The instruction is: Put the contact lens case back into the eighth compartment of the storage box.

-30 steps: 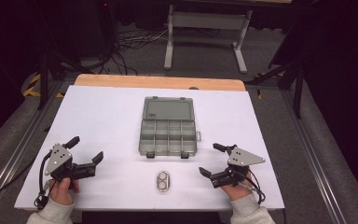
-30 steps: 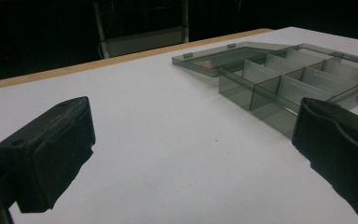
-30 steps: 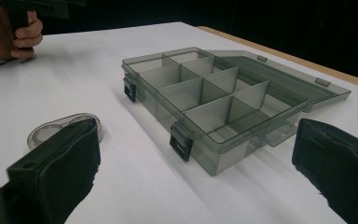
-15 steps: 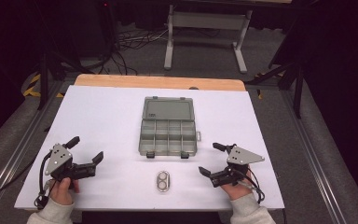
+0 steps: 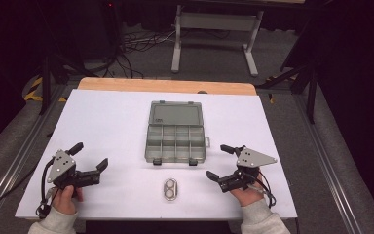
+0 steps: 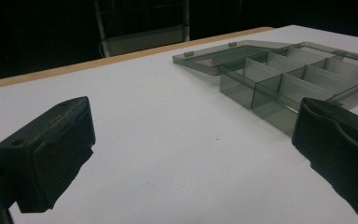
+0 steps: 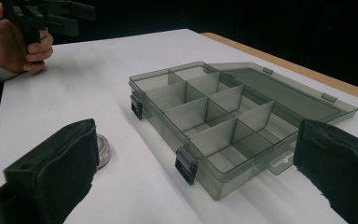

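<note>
The left gripper (image 5: 90, 156) rests low over the near left part of the table, held in the person's left hand (image 5: 67, 197), its jaws spread wide with nothing between them. The right gripper (image 5: 220, 162) mirrors it at the near right, gripped by the right hand (image 5: 246, 194), jaws likewise parted and empty. Both sit well apart from what lies between them.

Nearest to them, close to the front edge and about midway between the two, lies a small metal piece (image 5: 170, 189), shiny, shaped like two joined rings. Behind it, at the table's middle, stands a smoky translucent compartment box (image 5: 175, 141), open, its lid (image 5: 176, 115) folded flat away from the person. The tray is split into two rows of four cells, all of them bare, with two dark latches on the near edge.

The right gripper view shows the box (image 7: 209, 126) at an angle, its dividers and latches clear, the rim of the metal piece (image 7: 103, 150) peeking beside its left jaw, and the other hand with its gripper (image 7: 51, 14) far off. The left gripper view shows just a corner of the box (image 6: 284, 79) past bare sheet.

The table (image 5: 102, 122) is covered in white, with a wooden strip (image 5: 165, 86) along the far edge. Beyond lie dark floor, cables (image 5: 126, 58) and a grey metal frame (image 5: 214, 24).
</note>
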Demonstrator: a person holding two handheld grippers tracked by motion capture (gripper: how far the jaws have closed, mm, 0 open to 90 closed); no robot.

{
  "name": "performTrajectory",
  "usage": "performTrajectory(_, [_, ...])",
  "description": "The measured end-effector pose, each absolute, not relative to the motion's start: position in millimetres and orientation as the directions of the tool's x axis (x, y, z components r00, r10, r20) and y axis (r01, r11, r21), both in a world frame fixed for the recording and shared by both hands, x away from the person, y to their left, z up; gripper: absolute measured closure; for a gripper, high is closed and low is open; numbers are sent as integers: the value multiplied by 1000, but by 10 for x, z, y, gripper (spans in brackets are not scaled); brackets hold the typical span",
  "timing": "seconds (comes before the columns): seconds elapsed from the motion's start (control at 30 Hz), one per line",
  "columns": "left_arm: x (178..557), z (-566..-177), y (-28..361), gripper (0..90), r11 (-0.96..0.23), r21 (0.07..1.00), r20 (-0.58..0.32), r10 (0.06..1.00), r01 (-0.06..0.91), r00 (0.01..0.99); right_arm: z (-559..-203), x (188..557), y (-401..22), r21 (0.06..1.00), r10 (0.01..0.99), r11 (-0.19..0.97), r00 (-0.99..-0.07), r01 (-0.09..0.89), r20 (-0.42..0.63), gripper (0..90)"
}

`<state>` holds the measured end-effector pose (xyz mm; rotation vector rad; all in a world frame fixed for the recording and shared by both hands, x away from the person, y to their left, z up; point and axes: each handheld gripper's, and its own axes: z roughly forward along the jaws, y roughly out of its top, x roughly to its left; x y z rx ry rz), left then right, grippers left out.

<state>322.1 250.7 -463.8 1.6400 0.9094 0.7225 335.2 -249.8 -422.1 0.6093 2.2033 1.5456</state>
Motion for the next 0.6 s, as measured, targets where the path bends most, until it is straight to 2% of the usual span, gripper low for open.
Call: performTrajectory(0.6, [3222,-4638,2508,2,-133,971,8,851,200,525,-4036,3374,-2427,926,495,361,-864,113,-87,14])
